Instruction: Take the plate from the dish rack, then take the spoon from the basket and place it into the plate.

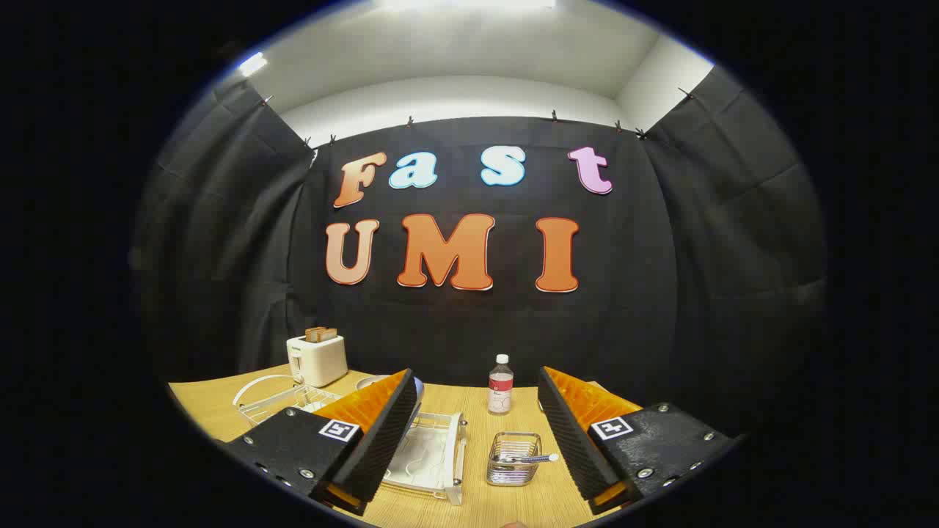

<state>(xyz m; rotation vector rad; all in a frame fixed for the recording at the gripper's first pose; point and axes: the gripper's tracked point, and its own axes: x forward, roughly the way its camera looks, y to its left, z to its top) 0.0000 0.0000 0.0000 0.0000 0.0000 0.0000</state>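
claw (477,440) open above basket (513,458), spoon (530,459) probably inside.

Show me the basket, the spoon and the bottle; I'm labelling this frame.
basket (511,469): gripper view, front wire wall.
spoon (530,459): gripper view, handle across the basket's top.
bottle (500,389): gripper view, its body.
gripper (477,429): gripper view, open, holding nothing.

The gripper (477,440) has its fingers wide apart with nothing between them, up above the table (469,506). Just ahead, low between the fingers, sit the little wire basket (513,460) and the white dish rack (433,458). Beyond them stands a bottle (501,385), and a toaster (317,357) sits farther off past the left finger.
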